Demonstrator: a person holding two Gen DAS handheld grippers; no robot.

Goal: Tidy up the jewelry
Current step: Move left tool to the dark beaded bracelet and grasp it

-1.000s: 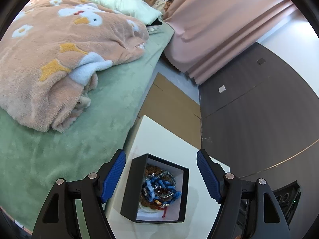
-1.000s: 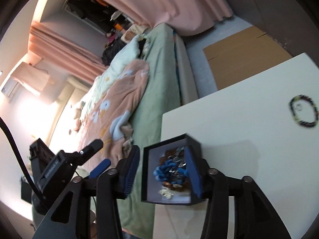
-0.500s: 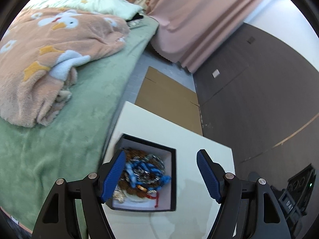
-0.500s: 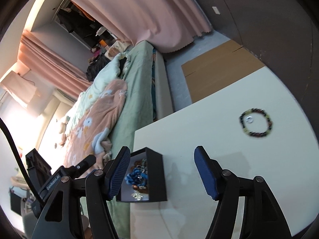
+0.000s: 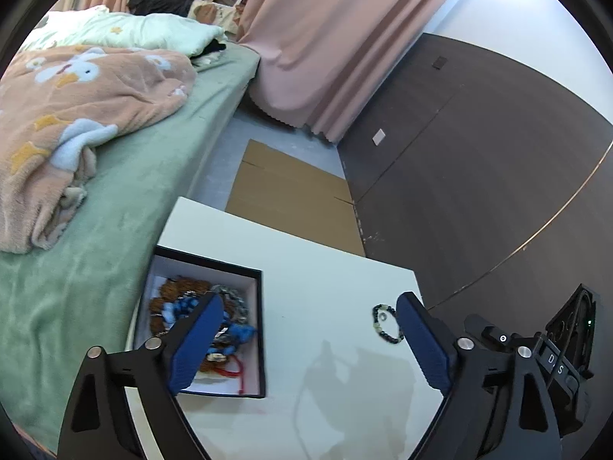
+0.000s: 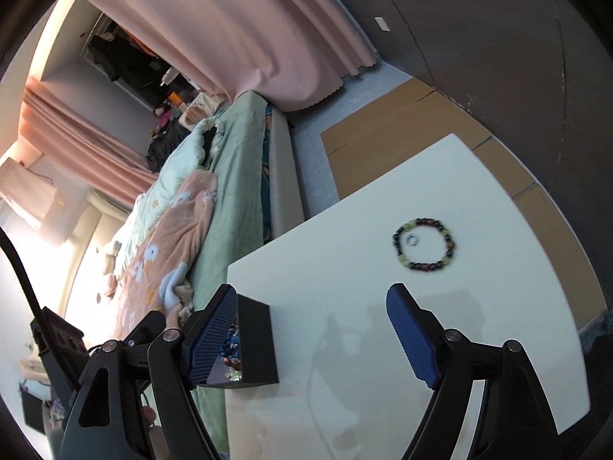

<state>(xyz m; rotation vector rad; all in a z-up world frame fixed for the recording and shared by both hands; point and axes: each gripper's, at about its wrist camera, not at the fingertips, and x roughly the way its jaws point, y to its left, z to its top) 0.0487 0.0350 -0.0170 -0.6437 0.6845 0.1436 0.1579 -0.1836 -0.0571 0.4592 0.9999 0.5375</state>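
Both cameras have pulled back from the black box (image 5: 207,329), bringing the bead bracelet (image 6: 424,245) into view. Each hand-held gripper, left (image 5: 306,341) and right (image 6: 312,335), stands wide and empty. From the right one the bracelet lies ahead and slightly right, flat near the table's (image 6: 345,287) far edge, a small ring (image 6: 411,239) inside it; that side looks nearer. Beside the table runs a bed (image 5: 126,176).

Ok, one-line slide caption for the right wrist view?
Open right gripper above white table; beaded bracelet encircling a small ring ahead, black jewelry box at left.
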